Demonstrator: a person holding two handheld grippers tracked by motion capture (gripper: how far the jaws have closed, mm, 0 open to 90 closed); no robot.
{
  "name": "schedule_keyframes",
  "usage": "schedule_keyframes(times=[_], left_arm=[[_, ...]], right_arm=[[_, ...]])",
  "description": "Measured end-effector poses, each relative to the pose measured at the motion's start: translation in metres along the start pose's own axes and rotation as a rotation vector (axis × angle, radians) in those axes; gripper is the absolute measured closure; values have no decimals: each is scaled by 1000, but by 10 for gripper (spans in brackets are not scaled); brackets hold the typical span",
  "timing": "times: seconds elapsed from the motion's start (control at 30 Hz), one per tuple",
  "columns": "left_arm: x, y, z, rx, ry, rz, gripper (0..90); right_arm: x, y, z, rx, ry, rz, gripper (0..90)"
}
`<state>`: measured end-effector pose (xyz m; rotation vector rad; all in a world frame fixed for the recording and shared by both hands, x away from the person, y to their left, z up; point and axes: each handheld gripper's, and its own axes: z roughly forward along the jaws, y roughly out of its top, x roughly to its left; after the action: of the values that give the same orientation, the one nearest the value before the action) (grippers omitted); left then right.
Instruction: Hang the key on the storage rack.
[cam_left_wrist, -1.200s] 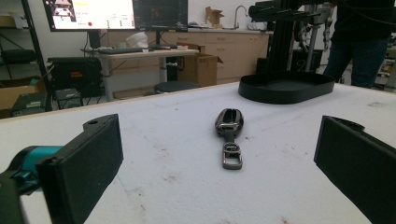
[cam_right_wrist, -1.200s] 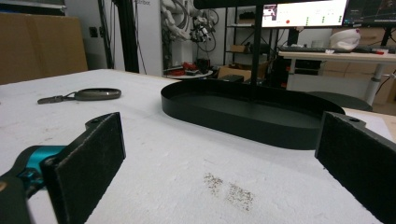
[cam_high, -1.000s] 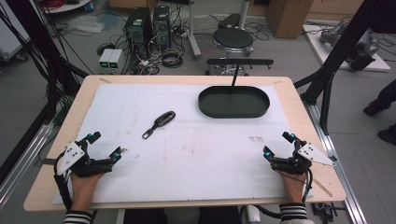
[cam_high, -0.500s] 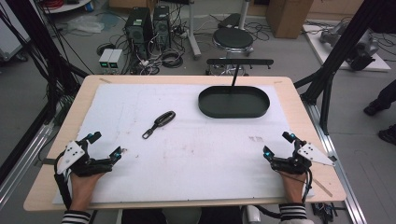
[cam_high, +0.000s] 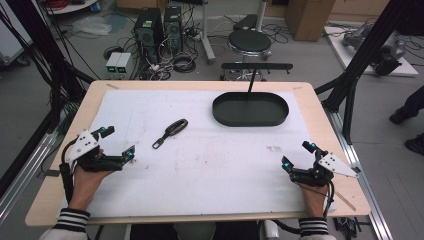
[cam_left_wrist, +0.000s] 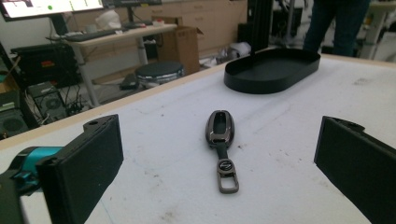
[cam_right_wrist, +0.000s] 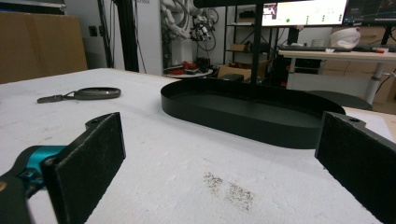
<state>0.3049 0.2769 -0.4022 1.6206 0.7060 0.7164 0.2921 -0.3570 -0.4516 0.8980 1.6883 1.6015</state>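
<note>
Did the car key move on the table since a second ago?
No. The car key lies in the same spot, left of the black oval tray, just as before.

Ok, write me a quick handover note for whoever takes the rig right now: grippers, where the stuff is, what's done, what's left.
Left hand-held gripper: open, holding nothing, at the near left of the table, aimed at the key fob.
Right hand-held gripper: open, holding nothing, at the near right.
Key fob: flat on the white mat, left of centre, untouched.
Black oval tray: far right of centre, nothing in it.
Done: nothing yet.
Left: probably grasp the fob, likely with the left gripper; the tray looks like its destination.
</note>
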Motion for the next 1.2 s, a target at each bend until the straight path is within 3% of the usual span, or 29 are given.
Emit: schedule_keyframes(times=[0.07, 0.13, 0.23, 0.3, 0.57, 0.63, 0.87, 1.0, 1.2], left_arm=[[3, 12, 9, 49, 1, 36, 17], [5, 16, 13, 68, -8, 31, 17], [9, 26, 23, 147, -39, 3, 17], [11, 33, 32, 190, -41, 21, 17], [14, 46, 55, 263, -51, 42, 17], [16, 51, 66, 316, -62, 54, 17], [19, 63, 87, 381, -77, 79, 17], [20, 69, 101, 445, -89, 101, 17], [20, 70, 115, 507, -105, 109, 17]], right_arm=[[0, 0, 0, 0, 1, 0, 6], [0, 0, 0, -1, 2, 0, 6], [0, 0, 0, -1, 3, 2, 6], [0, 0, 0, 1, 2, 8, 6], [0, 0, 0, 0, 4, 7, 6], [0, 0, 0, -3, 5, 2, 6], [0, 0, 0, -1, 4, 2, 6], [0, 0, 0, -1, 5, 2, 6], [1, 0, 0, 3, 8, 10, 6]])
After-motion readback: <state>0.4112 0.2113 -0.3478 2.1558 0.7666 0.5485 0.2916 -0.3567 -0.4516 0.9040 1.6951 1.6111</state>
